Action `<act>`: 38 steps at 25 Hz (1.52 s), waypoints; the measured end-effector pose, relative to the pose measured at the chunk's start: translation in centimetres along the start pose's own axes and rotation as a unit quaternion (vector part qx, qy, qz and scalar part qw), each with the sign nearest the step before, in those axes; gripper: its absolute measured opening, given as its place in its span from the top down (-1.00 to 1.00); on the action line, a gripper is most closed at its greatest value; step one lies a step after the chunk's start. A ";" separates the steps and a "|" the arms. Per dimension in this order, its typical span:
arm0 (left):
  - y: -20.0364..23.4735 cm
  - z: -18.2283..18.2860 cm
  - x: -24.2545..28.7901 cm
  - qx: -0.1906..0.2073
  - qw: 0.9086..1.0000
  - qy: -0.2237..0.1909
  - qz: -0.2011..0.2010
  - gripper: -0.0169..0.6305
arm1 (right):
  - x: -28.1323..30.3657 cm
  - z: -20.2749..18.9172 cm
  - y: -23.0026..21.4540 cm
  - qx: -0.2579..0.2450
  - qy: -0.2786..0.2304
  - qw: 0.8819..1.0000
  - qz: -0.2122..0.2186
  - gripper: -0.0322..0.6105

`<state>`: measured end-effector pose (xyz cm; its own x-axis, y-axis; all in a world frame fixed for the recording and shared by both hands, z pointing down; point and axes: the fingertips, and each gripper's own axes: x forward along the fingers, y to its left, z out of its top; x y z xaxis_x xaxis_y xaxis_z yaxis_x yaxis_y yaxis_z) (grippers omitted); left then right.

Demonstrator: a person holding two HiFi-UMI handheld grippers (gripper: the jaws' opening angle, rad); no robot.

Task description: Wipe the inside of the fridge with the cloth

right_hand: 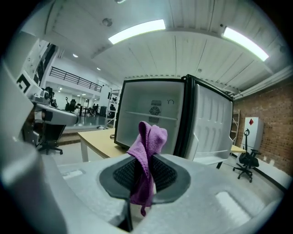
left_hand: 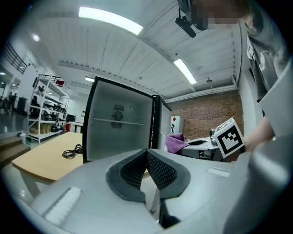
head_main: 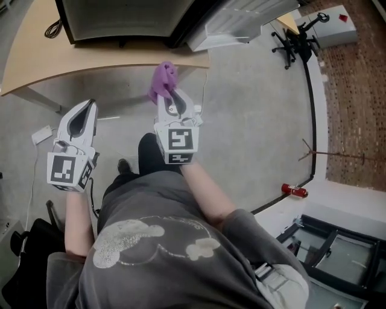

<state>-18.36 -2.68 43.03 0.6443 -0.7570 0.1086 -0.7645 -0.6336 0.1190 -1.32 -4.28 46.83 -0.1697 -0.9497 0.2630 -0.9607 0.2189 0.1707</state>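
A small fridge stands on a wooden table with its door swung open to the right. Its pale interior faces both grippers. My right gripper is shut on a purple cloth, which sticks up out of the jaws and hangs down between them. It is short of the table edge, in front of the fridge. My left gripper is lower left, over the floor, shut with nothing in it. In the left gripper view the fridge and the cloth show ahead.
A black cable lies coiled on the table beside the fridge. On the floor there is a white power strip at left, a red can at right, and a black office chair at far right. Shelving stands behind the table.
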 end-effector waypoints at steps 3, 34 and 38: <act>-0.6 0.5 -1.1 0.002 1.000 -0.007 0.020 0.89 | -0.5 1.0 0.4 0.001 -0.018 1.000 0.016 0.76; -36.8 -0.5 1.1 0.038 0.973 -0.019 0.228 0.90 | -23.3 -5.2 -23.4 0.005 -0.150 0.963 0.222 0.79; -40.0 -0.3 0.4 0.042 0.971 -0.017 0.233 0.89 | -25.5 -6.1 -24.5 -0.002 -0.149 0.960 0.235 0.79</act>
<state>12.54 22.40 38.63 0.2270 -0.9689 0.0985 -0.9732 -0.2295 -0.0156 27.87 15.96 41.68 -0.6404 -0.7675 0.0285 -0.7617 0.6395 0.1039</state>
